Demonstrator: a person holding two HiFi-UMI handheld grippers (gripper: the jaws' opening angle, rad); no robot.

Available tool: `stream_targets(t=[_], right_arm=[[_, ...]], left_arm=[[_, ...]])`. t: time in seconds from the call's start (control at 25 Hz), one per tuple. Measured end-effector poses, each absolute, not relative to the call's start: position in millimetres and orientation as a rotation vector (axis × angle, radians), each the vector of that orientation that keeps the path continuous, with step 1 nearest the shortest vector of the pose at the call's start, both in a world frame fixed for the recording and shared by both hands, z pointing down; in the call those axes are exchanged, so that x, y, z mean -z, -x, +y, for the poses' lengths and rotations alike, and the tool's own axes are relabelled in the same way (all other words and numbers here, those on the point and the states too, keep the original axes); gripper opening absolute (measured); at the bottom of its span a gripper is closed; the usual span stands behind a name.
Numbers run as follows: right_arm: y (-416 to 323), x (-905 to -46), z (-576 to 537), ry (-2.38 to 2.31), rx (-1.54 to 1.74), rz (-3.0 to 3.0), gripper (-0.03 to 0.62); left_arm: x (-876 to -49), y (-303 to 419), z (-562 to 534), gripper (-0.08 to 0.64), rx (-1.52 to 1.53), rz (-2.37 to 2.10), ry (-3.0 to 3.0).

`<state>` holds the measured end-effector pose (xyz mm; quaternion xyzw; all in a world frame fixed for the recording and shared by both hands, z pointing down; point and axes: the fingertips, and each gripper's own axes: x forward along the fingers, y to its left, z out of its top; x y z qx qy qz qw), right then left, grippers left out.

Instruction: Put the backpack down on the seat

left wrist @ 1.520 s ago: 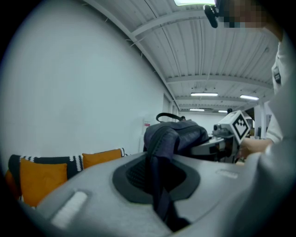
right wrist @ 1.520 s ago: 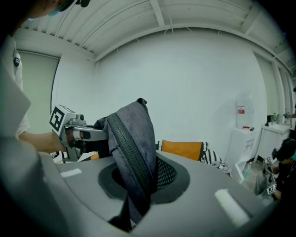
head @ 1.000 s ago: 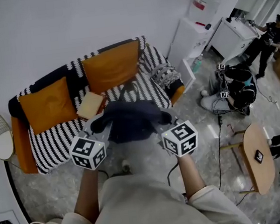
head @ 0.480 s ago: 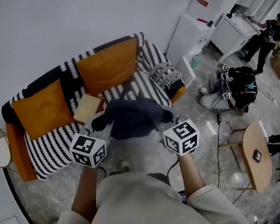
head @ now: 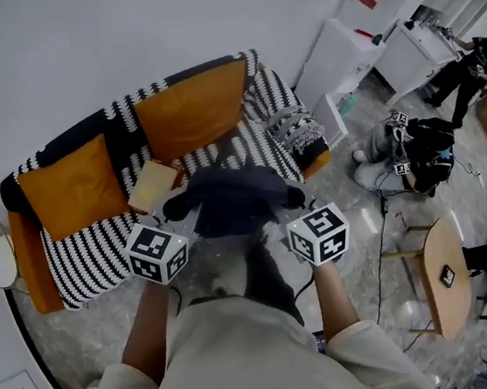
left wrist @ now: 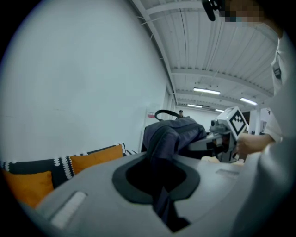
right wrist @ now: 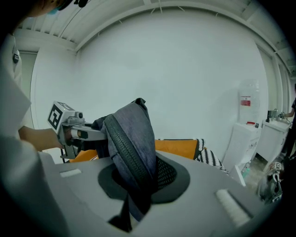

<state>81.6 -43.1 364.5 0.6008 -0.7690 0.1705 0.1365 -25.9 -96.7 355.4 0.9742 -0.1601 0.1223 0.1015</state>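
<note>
1. Holding dark navy soft fabric backpack up in air betw. both tongs, over floor just in front of black-and-white striped sofa seat; not yet set down.
2. Left gripper almost fully closed, pinching a thin fold of cloth/strap. Right gripper closed narrow on zipped edge + strap.
3. Looks soft, floppy, sagging betw. grips; prob. light-to-medium wt, not fragile, some risk of cloth sliding thru pads.
4. Best holds: strap roots or thick zip seam, one per side, for level lowering onto seat by orange square cushions.
</note>
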Motion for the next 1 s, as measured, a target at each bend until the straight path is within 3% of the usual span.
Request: stream_targets(t=[1.0], right_arm=[[-191.5, -494.2, -255.0, -1.319, -0.708, -2.362, 0.052]], left_arm=[[-496.7, -77.8, -277.7, 0.021, -0.477, -0.701, -2.596]])
